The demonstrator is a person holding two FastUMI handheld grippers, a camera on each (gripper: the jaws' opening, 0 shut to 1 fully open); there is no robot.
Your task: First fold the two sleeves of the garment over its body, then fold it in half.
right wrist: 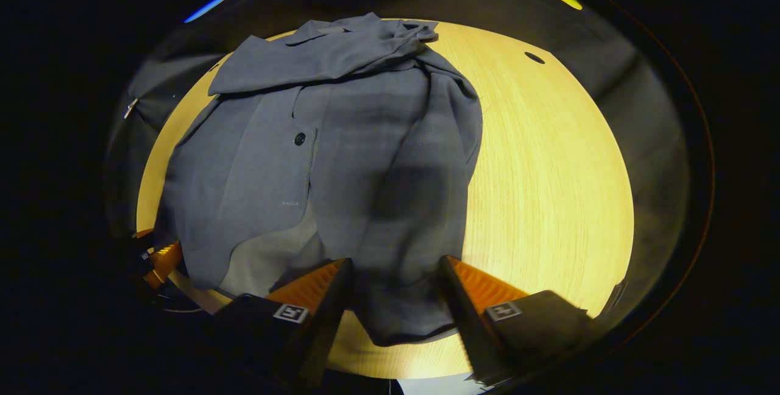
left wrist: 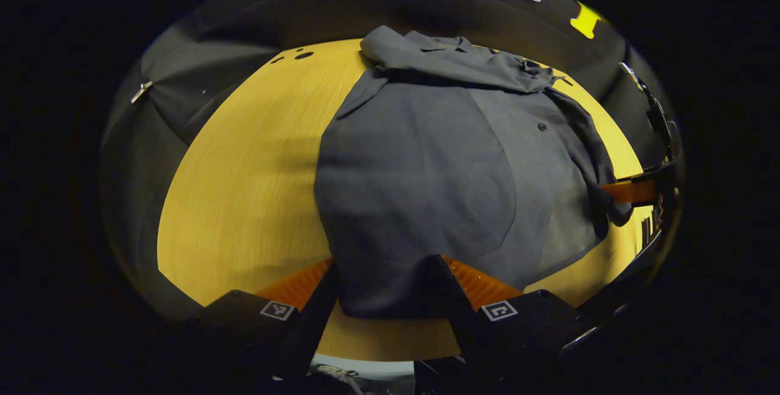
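1. Table [left wrist: 244, 200]: one wooden top, and it carries the whole job.
2. Garment [left wrist: 426, 188]: one grey buttoned shirt, lying lengthwise on the table with its collar at the far end. One sleeve [left wrist: 451, 63] is laid across the chest near the collar; the second [right wrist: 426, 200] runs down the body toward you. Judged from this, the sleeve folds look done and the half-fold remains.
3. Handling: you have soft, light, limp cloth. It will drape and sag, not slide as a sheet, so take it at the near hem, one corner per gripper, and lift both together.
4. Left gripper [left wrist: 390, 297]: your fingers stand apart with the near hem between them; whether they press the cloth I cannot tell.
5. Right gripper [right wrist: 396, 297]: fingers likewise spread about the hem and sleeve end; contact is unclear.
6. Button [right wrist: 299, 138]: one visible on the placket.
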